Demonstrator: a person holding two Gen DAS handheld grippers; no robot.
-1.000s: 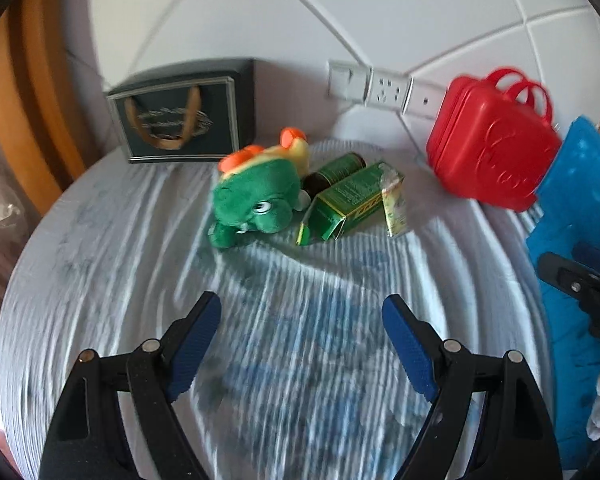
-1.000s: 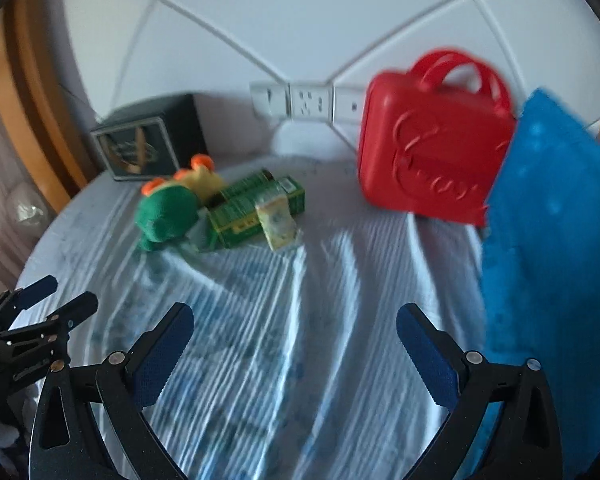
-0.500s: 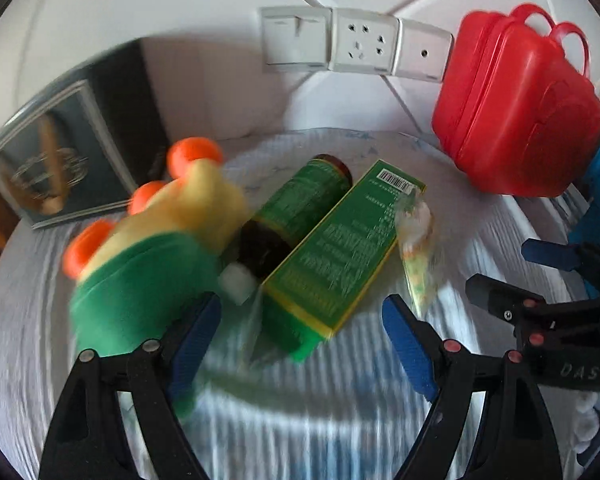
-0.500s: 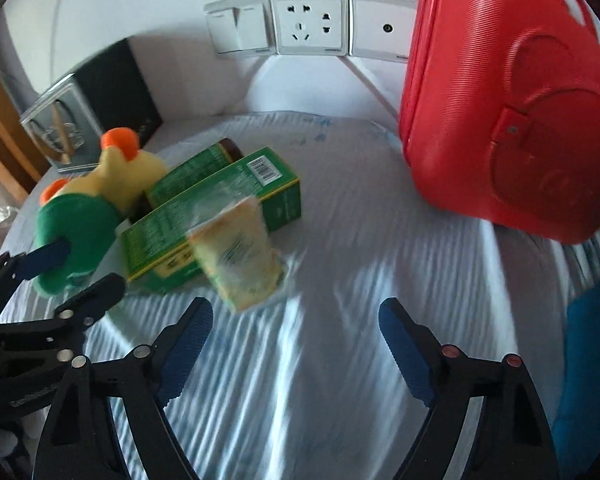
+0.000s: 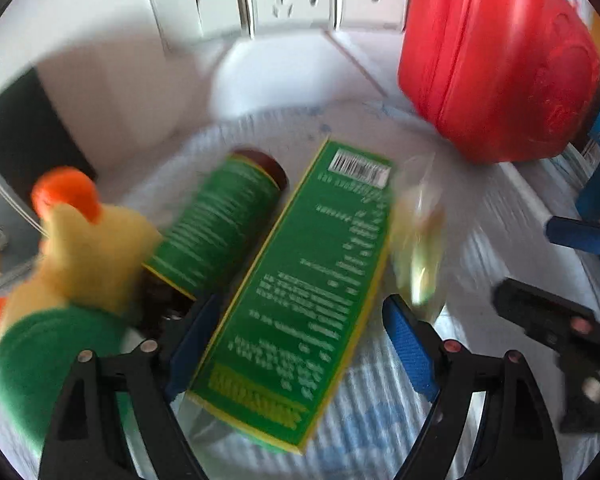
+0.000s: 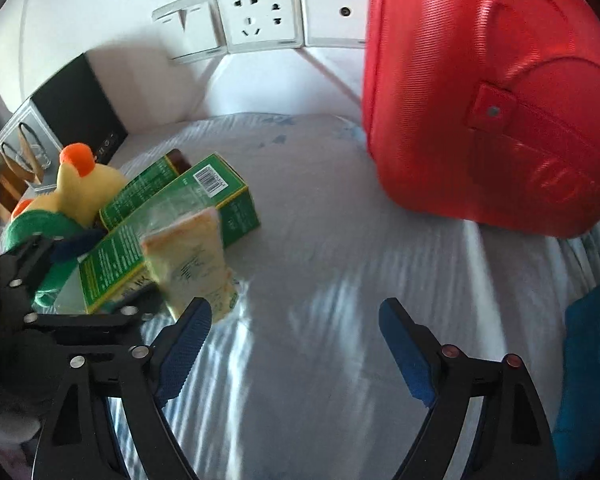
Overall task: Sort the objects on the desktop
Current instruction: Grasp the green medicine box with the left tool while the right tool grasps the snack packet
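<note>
box text (image 5: 300,296) blurred, red case (image 6: 496,92) cut off, packet (image 5: 418,248) smeared

The right gripper (image 6: 294,342) stands with jaws wide apart over the striped cloth (image 6: 320,248). At 10 o'clock lies a green box (image 6: 120,248) with a pale packet (image 6: 190,264) leaning against it; the packet's lower edge sits just beside the left pad. A plush toy (image 6: 80,188) is at 9 o'clock, touched by the left gripper (image 6: 60,256). A red case (image 6: 500,100) fills 2 o'clock.
</note>
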